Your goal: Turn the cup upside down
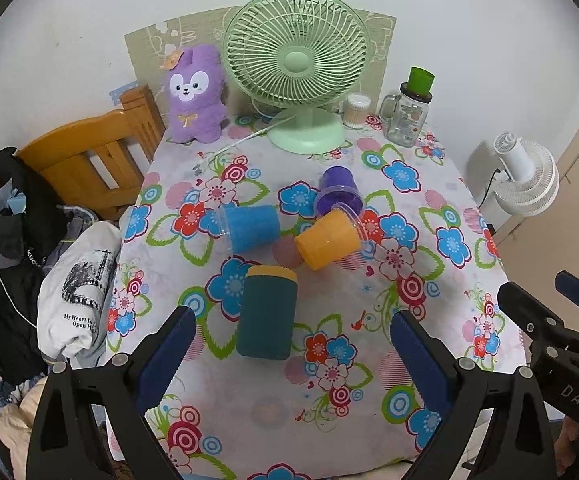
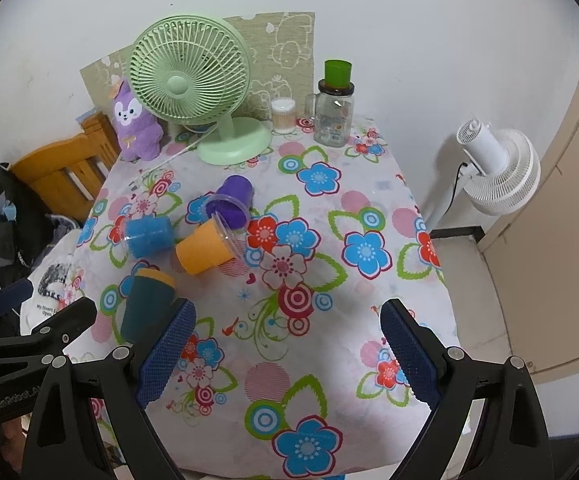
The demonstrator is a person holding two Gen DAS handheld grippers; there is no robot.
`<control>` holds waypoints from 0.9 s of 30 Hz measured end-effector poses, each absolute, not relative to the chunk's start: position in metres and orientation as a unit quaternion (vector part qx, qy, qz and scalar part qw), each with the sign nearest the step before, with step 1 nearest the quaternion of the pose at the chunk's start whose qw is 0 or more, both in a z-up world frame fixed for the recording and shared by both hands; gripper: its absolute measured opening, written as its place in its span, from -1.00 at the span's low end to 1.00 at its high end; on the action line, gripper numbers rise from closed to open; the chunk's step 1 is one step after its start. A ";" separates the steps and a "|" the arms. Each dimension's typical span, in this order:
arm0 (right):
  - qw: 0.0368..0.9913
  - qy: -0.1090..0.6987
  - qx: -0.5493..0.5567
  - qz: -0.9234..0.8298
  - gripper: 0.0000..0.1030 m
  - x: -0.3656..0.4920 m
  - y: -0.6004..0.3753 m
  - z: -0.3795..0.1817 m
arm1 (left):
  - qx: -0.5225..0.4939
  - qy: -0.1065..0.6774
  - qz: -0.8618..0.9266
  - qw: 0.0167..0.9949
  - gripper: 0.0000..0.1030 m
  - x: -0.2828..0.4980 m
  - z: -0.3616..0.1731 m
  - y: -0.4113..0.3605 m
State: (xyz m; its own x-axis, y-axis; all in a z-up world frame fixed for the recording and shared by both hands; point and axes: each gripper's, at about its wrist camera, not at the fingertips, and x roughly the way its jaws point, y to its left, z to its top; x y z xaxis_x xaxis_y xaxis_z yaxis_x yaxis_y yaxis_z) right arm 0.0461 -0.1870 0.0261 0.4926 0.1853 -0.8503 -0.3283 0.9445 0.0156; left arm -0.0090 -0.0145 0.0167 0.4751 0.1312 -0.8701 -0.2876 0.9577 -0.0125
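Observation:
A dark teal cup with a yellow band point(image 1: 266, 312) stands on the floral tablecloth point(image 1: 329, 412), just ahead of my open left gripper point(image 1: 291, 350). It also shows in the right wrist view point(image 2: 145, 304), left of my open right gripper point(image 2: 287, 356). Three cups lie on their sides behind it: a blue cup point(image 1: 251, 227) point(image 2: 148, 237), an orange cup point(image 1: 328, 239) point(image 2: 205, 249) and a purple cup point(image 1: 339, 196) point(image 2: 230, 201). Both grippers are empty and hover over the near table edge.
A green desk fan point(image 1: 299, 68), a purple plush toy point(image 1: 196, 96), a cotton swab jar point(image 1: 356, 110) and a glass mug jar with a green cup on top point(image 1: 407, 114) stand at the back. A wooden chair point(image 1: 89, 160) with clothes is left; a white fan point(image 2: 497, 168) is right.

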 end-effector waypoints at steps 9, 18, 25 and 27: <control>0.858 0.483 -0.080 0.156 0.85 0.050 -0.184 0.026 | -0.081 0.501 0.129 0.852 0.92 -0.010 0.014 -0.008; 0.857 0.485 -0.082 0.155 0.85 0.054 -0.185 0.027 | -0.083 0.504 0.127 0.850 0.92 -0.003 0.014 -0.009; 0.852 0.493 -0.085 0.157 0.85 0.068 -0.183 0.022 | -0.083 0.511 0.131 0.846 0.92 0.012 0.010 -0.004; 0.850 0.496 -0.086 0.158 0.85 0.073 -0.182 0.021 | -0.083 0.514 0.132 0.844 0.92 0.019 0.008 -0.002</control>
